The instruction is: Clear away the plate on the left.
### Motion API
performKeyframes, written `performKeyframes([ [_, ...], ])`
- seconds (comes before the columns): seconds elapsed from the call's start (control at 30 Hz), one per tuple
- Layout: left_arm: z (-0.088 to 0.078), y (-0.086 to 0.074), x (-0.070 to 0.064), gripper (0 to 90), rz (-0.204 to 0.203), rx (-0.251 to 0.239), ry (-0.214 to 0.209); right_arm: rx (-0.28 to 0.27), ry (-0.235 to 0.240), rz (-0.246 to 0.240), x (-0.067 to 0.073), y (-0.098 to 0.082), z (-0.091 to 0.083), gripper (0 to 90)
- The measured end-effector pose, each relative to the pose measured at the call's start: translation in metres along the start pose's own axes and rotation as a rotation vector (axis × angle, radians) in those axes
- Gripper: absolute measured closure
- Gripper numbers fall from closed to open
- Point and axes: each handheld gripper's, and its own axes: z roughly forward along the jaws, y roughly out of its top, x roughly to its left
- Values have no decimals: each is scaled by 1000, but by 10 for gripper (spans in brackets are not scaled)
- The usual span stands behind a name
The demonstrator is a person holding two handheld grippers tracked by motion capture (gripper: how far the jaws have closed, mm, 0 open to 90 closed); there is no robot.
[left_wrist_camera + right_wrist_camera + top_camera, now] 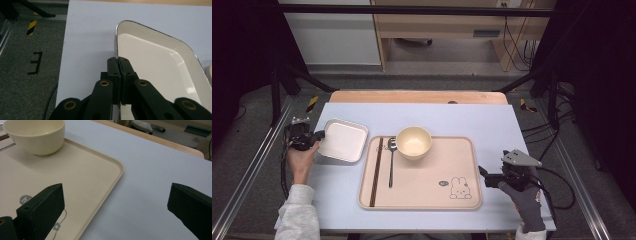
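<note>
Left tool [117, 65] pinches the thin rim of the white dish [160, 65], which looks light, rigid, slippery; right tool [113, 202] wide.

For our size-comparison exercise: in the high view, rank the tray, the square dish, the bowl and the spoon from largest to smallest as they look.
1. Tray
2. Square dish
3. Bowl
4. Spoon, longer than the bowl is wide but far thinner, so it covers the least area.
</note>
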Motion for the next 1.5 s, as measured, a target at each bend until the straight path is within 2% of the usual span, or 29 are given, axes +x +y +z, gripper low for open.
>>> performKeyframes([
  [0.13, -5, 1, -2, 890, 12, -20, 27, -2, 1, 2, 0, 0, -1, 13],
  [0.27, -18, 3, 0, 890, -4, -67, 36, -3, -1, 4, 0, 0, -1, 13],
  [0.3, -18, 3, 0, 890, -4, -67, 36, -3, -1, 4, 0, 0, -1, 13],
  [0.33, -25, 4, 2, 890, -13, -96, 36, -4, -1, 4, 0, 0, -1, 13],
  [0.43, -35, 5, 2, 890, -19, -130, 32, -5, 1, 6, 0, 1, -2, 13],
  [0.67, -53, 6, -2, 890, -9, -180, 21, -5, 0, -2, 0, 1, -2, 13],
  [0.8, -68, 2, -10, 890, -10, -230, 4, -5, 0, 4, 1, 1, -2, 13],
  [0.97, -79, -1, -17, 890, -6, -262, -12, -9, 3, 1, 0, 1, -2, 12],
  [1.07, -89, -6, -25, 890, 14, -300, -33, -10, 3, 2, 0, 1, -3, 12],
  [1.23, -96, -6, -32, 890, 37, -310, -32, -12, 3, -5, 0, 1, -3, 12],
  [1.5, -106, -9, -49, 890, 59, -343, -72, -13, 3, -13, 2, 2, -4, 12],
])
